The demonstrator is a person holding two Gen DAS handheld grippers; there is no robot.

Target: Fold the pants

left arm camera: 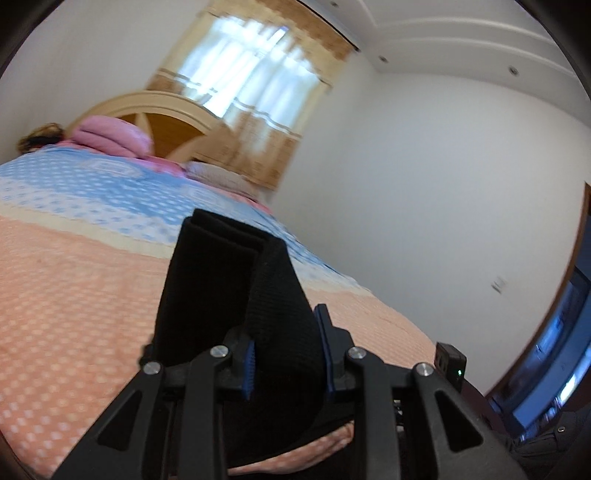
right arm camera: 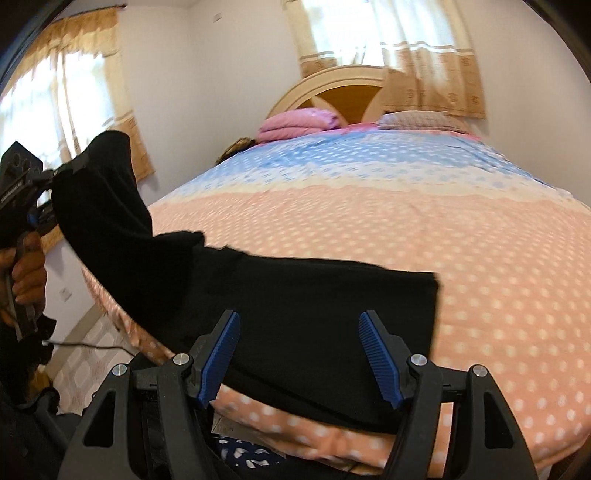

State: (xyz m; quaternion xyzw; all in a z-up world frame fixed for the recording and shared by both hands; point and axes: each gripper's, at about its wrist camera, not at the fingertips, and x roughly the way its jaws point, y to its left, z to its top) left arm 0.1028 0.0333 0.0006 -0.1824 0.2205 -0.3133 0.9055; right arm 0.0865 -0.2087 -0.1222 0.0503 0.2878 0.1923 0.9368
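Note:
The black pants (right arm camera: 295, 288) lie across the near part of the bed (right arm camera: 406, 229), with one end lifted off at the left. My left gripper (right arm camera: 70, 168) holds that raised end, a hand (right arm camera: 26, 266) around its handle. In the left wrist view the left gripper (left arm camera: 286, 328) is shut on a folded band of the pants (left arm camera: 221, 280), which stands up between the blue pads (left arm camera: 249, 369). My right gripper (right arm camera: 299, 315) is open just above the flat part of the pants near the bed's front edge. Its pads (right arm camera: 221, 354) stand wide apart and press on nothing.
The bed has a pink and blue dotted cover. A folded pink quilt (right arm camera: 299, 123) and a pillow (right arm camera: 417, 120) lie by the wooden headboard (right arm camera: 332, 85). Curtained windows (right arm camera: 388, 33) are behind it. Tiled floor (right arm camera: 92, 350) shows at the left.

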